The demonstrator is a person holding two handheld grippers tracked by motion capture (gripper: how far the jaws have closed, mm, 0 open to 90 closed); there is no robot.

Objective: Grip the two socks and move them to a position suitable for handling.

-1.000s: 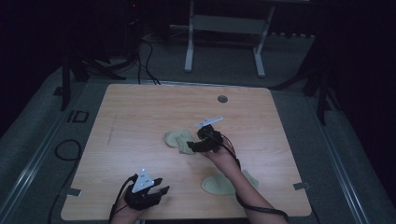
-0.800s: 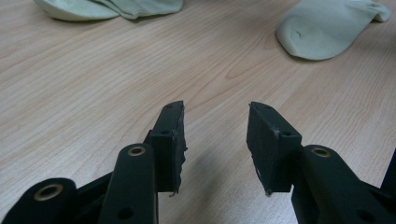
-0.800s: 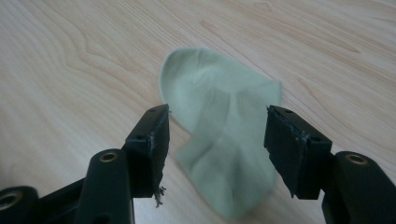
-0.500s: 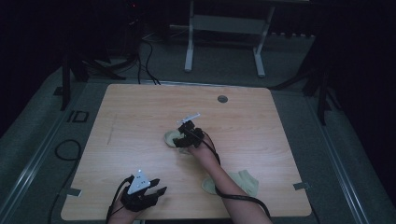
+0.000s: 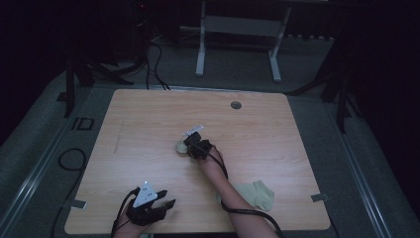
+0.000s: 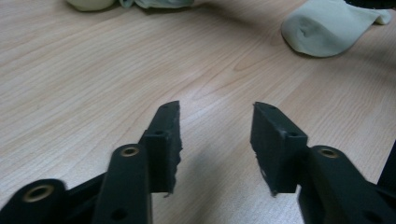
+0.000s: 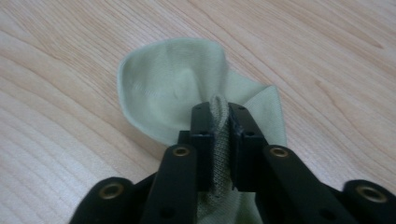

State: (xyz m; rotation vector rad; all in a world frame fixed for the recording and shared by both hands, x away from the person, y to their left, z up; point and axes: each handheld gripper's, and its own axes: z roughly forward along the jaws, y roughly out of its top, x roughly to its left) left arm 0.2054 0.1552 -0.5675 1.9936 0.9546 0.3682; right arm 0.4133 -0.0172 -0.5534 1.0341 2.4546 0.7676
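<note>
right arm (image 5: 233, 191) has swung left across the table (image 5: 148, 119), carrying the right gripper (image 5: 190, 145) from beyond the far sock's right edge to its left end near the table's middle. its jaws have just been closing, and the right gripper view shows them clenched on a ridge of pale green knit: the far sock (image 7: 173, 88) is pinched between the pads, the rest of it still spread flat on the wood ahead of them. that looks like the start of a lift or a drag of this sock, likely toward its mate; with the grip this close to one edge, the cloth will probably trail and unfold when it rises.

the near sock (image 5: 255, 194) lies by the table's front right corner, just beside the right forearm, more exposed than before now that the arm crosses it less.

left gripper (image 5: 166, 201) sits at the front left edge as before; its jaws have just been opening a little and stand apart over bare wood, grasping nothing. in its own view both socks lie well ahead of it.
</note>
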